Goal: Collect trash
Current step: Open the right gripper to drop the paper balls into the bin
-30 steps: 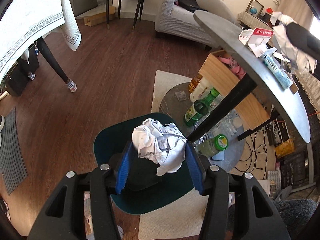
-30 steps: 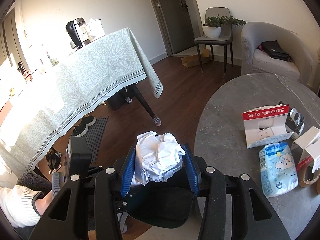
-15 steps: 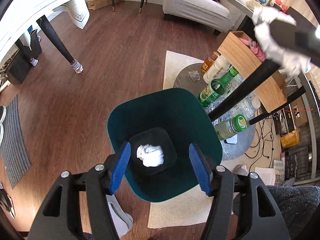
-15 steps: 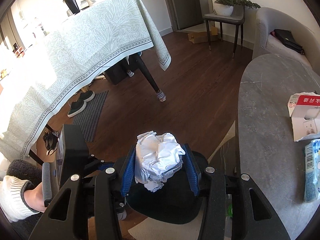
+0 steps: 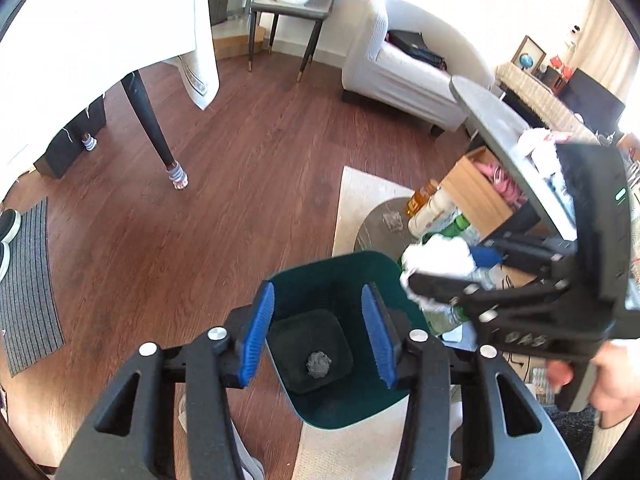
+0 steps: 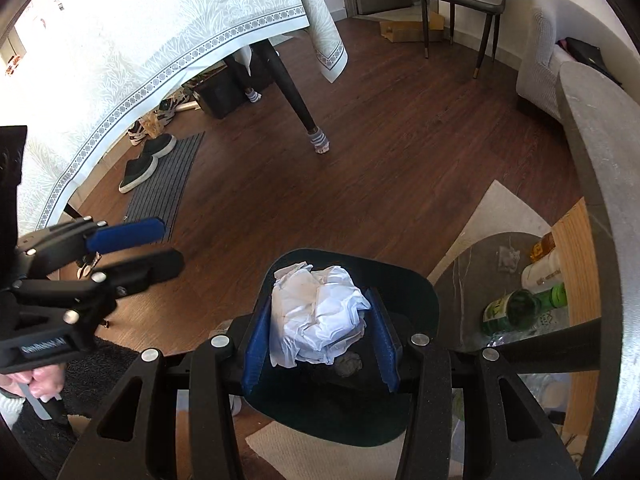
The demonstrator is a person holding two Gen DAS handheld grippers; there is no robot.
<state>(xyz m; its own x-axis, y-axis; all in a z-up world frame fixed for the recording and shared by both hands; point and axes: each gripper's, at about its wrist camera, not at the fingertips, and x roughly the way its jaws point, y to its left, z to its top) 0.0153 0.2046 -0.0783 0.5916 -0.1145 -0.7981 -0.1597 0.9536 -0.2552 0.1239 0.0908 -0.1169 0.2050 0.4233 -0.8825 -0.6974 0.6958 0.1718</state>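
Left wrist view: pointing down over the dark green bin (image 5: 352, 276), which stands on the wood floor (image 5: 240, 184) at the edge of a pale rug (image 5: 360, 188). Left hand-held gripper (image 5: 320, 336) spread above the bin's mouth, nothing between its blue pads, jaws just closed in a little. One small grey crumpled paper ball (image 5: 319, 364) lying on the bin's black bottom. To the right of the bin, the right hand-held gripper (image 5: 444, 268) pinching a white crumpled paper wad (image 5: 438, 254) near the bin's rim, a hand (image 5: 600, 372) on its handle. Behind the bin, bottles (image 5: 436, 212) under the grey desk (image 5: 500, 124).

Right wrist view: right hand-held gripper (image 6: 320, 332) clamped on the paper wad (image 6: 316, 316), held directly over the bin (image 6: 424, 296). Grey paper ball (image 6: 349, 363) visible below the wad, on the bin's bottom. Left hand-held gripper (image 6: 148, 248) to the left of the bin, pads apart and bare. Green bottle (image 6: 520, 310) lying to the right of the bin.
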